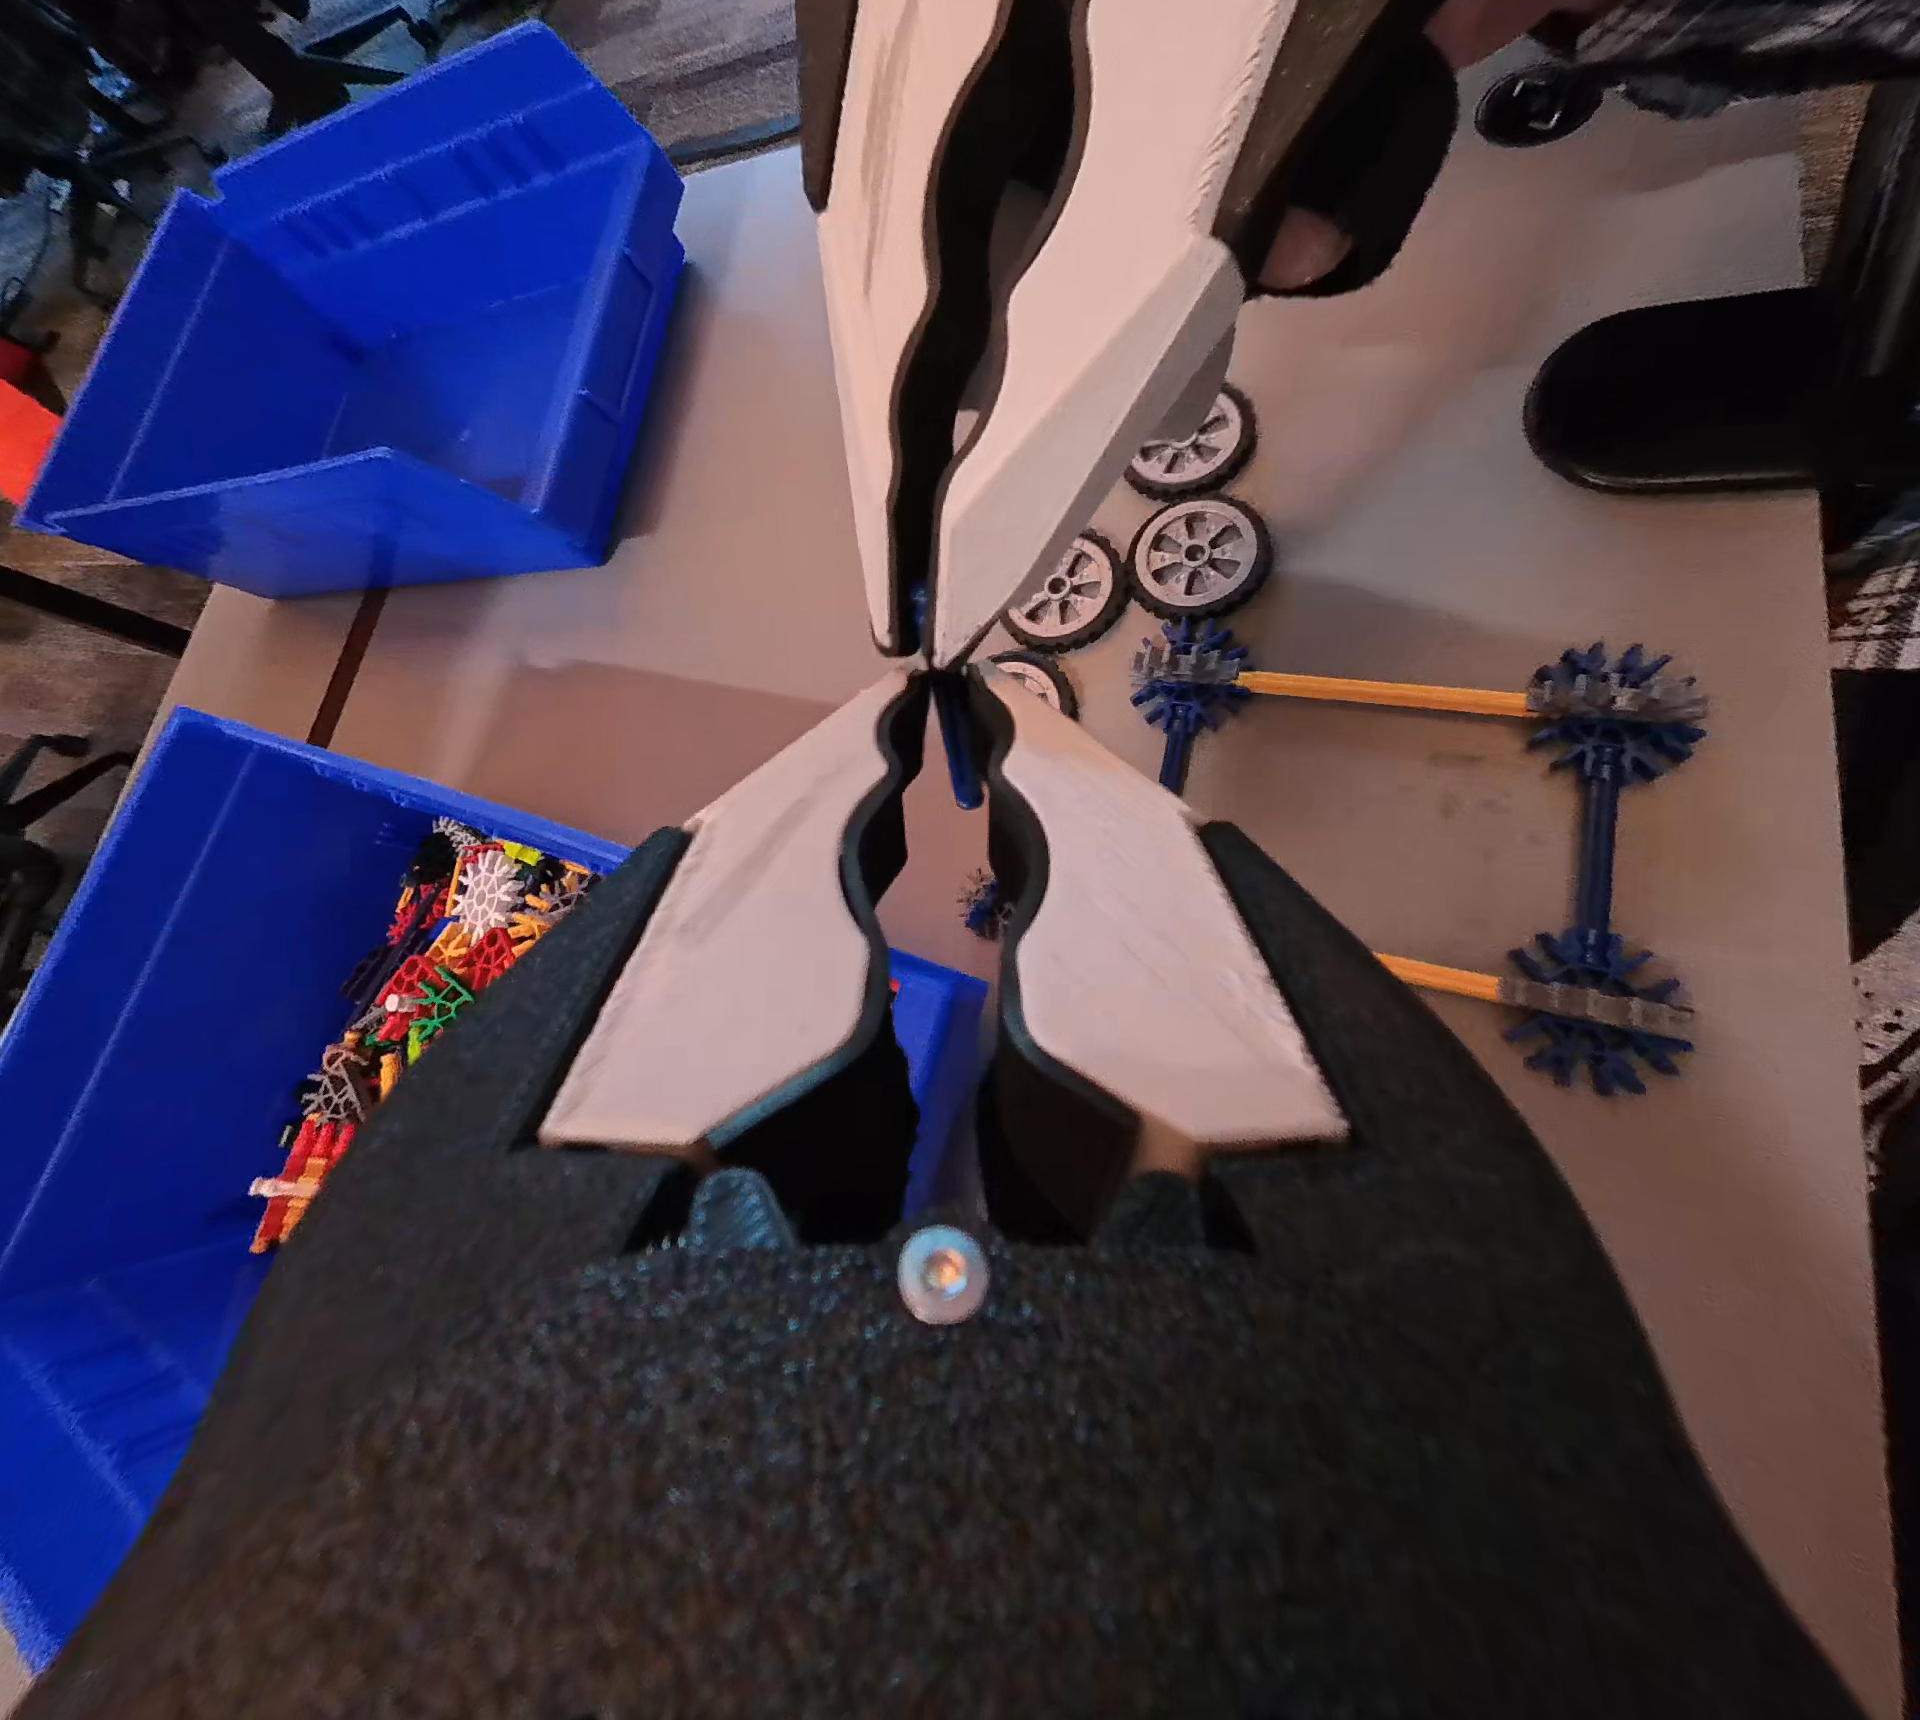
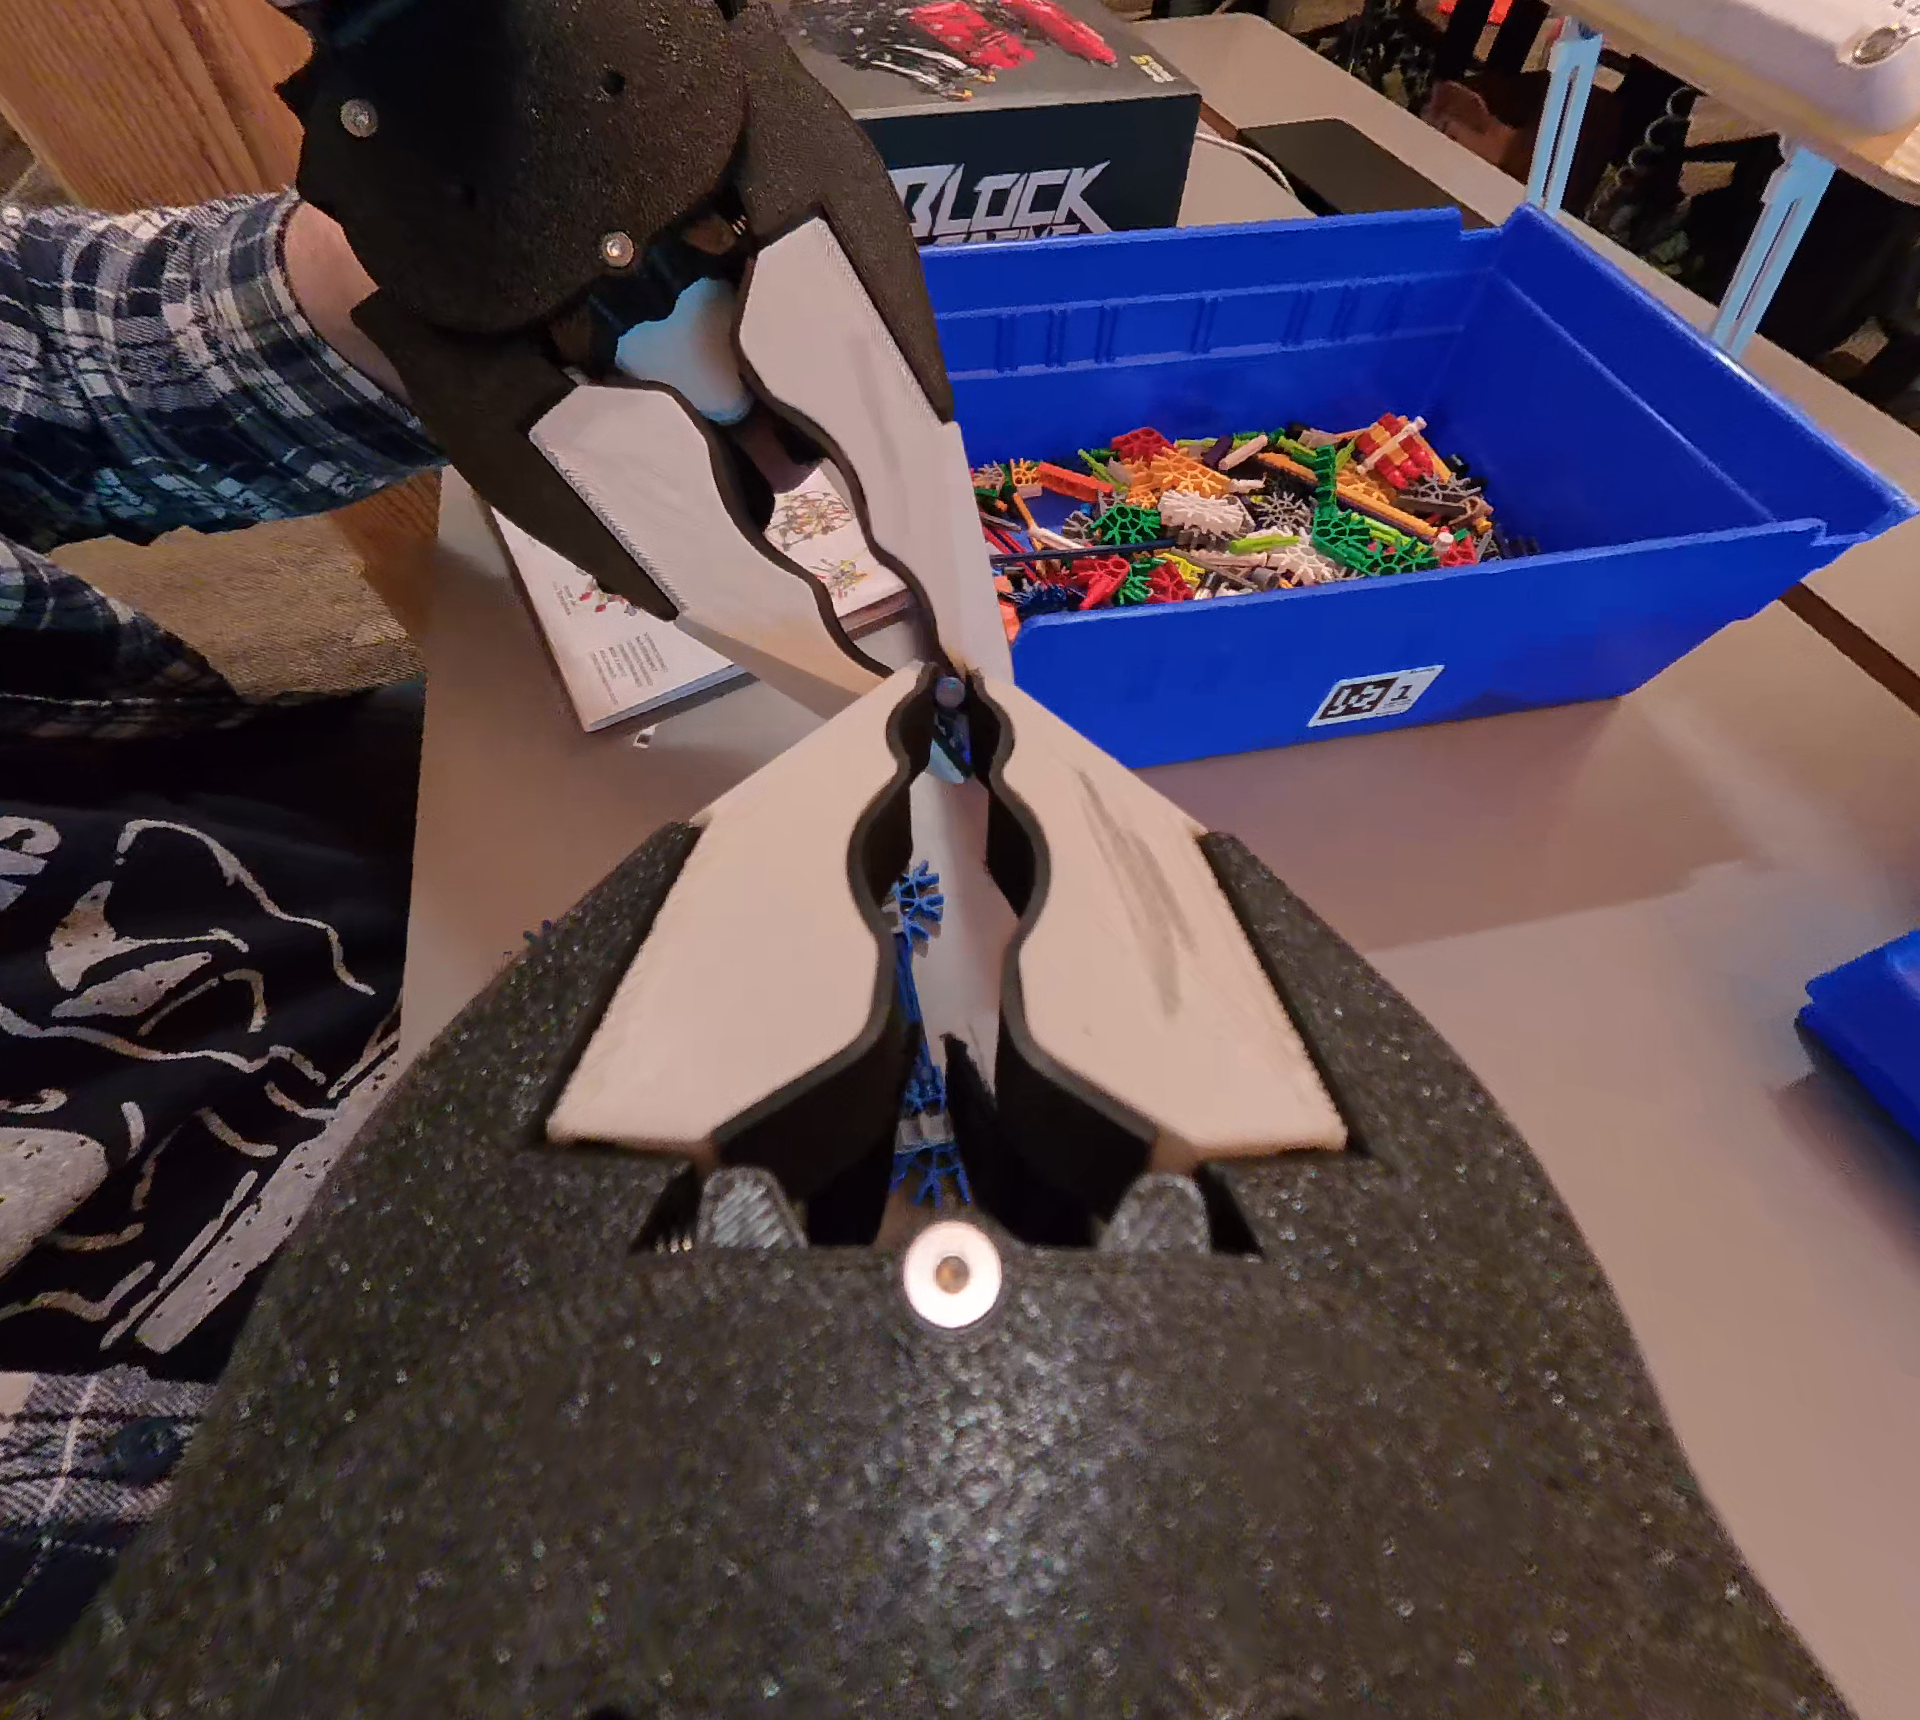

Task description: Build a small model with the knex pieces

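My left gripper [image 1: 940,685] is shut on a short blue rod [image 1: 958,751] that shows between its fingertips. My right gripper [image 2: 948,688] meets it tip to tip above the table and is shut on the same blue rod [image 2: 951,735]. In the left wrist view the right gripper [image 1: 914,636] comes down from the top, with a bit of blue showing between its tips. In the right wrist view the left gripper [image 2: 930,662] comes in from the upper left. Below them lies a partly built frame [image 1: 1595,839] of blue and grey snowflake connectors joined by yellow and blue rods.
Several grey wheels [image 1: 1200,543] lie next to the frame. A blue bin [image 2: 1455,247] holds mixed coloured pieces [image 2: 1247,507]. An empty blue bin [image 1: 364,320] stands farther off. A dark printed box [image 2: 987,60] and an open booklet [image 2: 623,642] lie behind the grippers. A person's plaid sleeve [image 2: 156,382] is at left. Only a small space, under 4 cm, lies between the two pairs of fingers.
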Motion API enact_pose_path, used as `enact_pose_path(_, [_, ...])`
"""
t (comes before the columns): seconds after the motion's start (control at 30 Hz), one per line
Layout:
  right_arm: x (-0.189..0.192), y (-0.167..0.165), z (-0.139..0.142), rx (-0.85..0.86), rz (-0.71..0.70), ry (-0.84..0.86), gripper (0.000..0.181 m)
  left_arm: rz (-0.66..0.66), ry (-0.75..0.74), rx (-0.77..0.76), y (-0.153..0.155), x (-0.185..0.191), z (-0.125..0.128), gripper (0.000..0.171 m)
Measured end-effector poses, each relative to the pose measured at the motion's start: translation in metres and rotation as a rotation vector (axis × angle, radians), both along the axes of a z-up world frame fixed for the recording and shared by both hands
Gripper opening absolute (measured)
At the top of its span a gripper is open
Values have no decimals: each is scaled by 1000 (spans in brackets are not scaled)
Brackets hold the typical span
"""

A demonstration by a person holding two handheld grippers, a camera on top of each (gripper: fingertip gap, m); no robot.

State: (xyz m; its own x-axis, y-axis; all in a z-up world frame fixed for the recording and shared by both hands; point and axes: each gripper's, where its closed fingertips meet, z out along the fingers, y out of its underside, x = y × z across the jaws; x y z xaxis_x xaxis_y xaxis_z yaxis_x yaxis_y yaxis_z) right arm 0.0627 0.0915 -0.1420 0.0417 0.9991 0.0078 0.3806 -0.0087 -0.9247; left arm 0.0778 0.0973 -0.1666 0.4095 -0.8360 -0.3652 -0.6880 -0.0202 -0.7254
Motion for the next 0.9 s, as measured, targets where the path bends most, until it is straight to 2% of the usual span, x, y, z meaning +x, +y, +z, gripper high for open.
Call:
enact_pose_path(0.23, [10,-4,5,23,-13,-19,4,13,-17,5,-9,2,0,9])
enact_pose_path(0.33, [19,-5,6,42,-33,-44,4,50,-24,13,-11,-2,3,18])
enact_pose_path(0.47, [36,-3,-2,66,-66,-107,4,56,-103,-21,-33,7,8,26])
enact_pose_path(0.67, [47,-12,-19,72,-48,-192,4,74,-59,-68,-55,11,-16,31])
enact_pose_path(0.77, [42,-28,-27,80,3,-216,4,-1,-92,-198,-82,6,-31,32])
enact_pose_path(0.9, [35,-50,-38,72,89,-226,5,-14,-90,-297,-109,-4,-60,33])
